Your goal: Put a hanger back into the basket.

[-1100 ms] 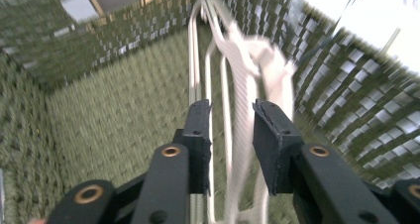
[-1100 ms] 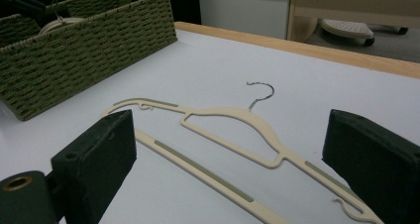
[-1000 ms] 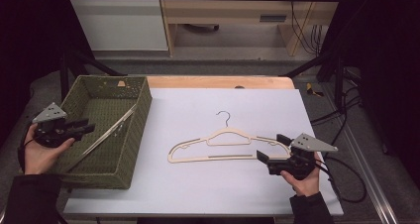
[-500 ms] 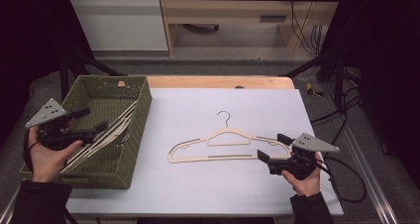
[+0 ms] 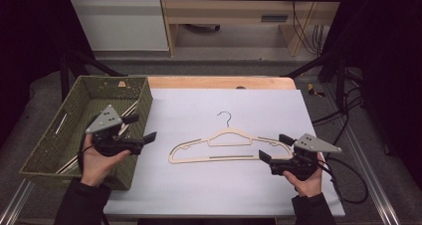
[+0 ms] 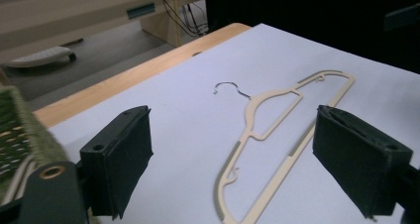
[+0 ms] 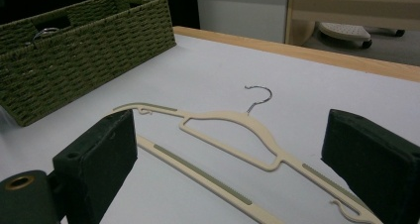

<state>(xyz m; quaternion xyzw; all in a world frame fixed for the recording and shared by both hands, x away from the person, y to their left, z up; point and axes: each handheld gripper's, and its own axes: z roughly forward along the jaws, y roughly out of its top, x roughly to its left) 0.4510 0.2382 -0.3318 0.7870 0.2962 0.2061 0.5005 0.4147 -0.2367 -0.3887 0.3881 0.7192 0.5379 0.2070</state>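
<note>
A cream plastic hanger (image 5: 226, 144) with a metal hook lies flat in the middle of the white table top (image 5: 209, 108), hook pointing away from me. My left gripper (image 5: 143, 127) hovers open and empty over the right wall of the green woven basket (image 5: 50, 145), its jaws pointing at the hanger (image 6: 270, 127). My right gripper (image 5: 274, 147) rests open on the table, with the right end of the hanger (image 7: 223, 125) between its spread jaws, untouched.
The basket (image 7: 74, 50) fills the table's left end and holds more pale hangers (image 5: 69, 159). A wooden strip (image 5: 219, 82) edges the far side of the table. Cables trail off the right side (image 5: 343, 170).
My left gripper has swung right from the basket's left side to above its right wall, turning toward the hanger. The right gripper and the hanger have stayed put.
</note>
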